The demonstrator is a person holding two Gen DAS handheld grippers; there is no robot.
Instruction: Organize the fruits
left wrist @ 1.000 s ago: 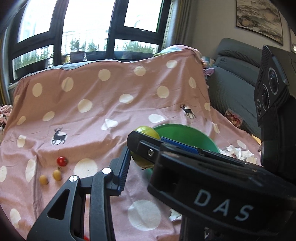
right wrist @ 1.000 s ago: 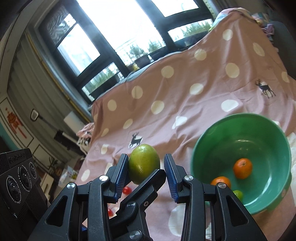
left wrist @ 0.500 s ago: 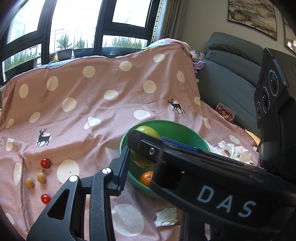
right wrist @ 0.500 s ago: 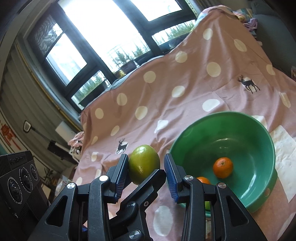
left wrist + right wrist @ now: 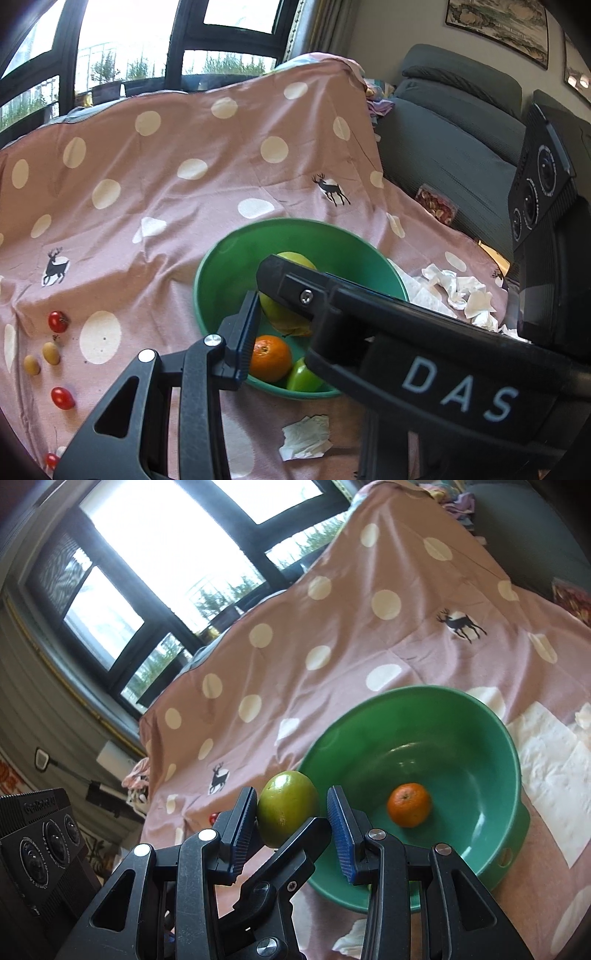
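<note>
Far left, cherry tomatoes [image 5: 58, 321] wait loose on the cloth. The left gripper [image 5: 284, 310] shows one finger; its grip is untellable. The right gripper [image 5: 291, 805] brackets the green fruit [image 5: 288, 806] half-open, contact unclear, poised near the green bowl [image 5: 509, 746] for dropping.

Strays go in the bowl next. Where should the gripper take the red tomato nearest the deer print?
Take the red tomato across its round middle, coming straight down from above. It sits low on the pink cloth, with bare cloth left and right for the fingers, I'd judge.
</note>
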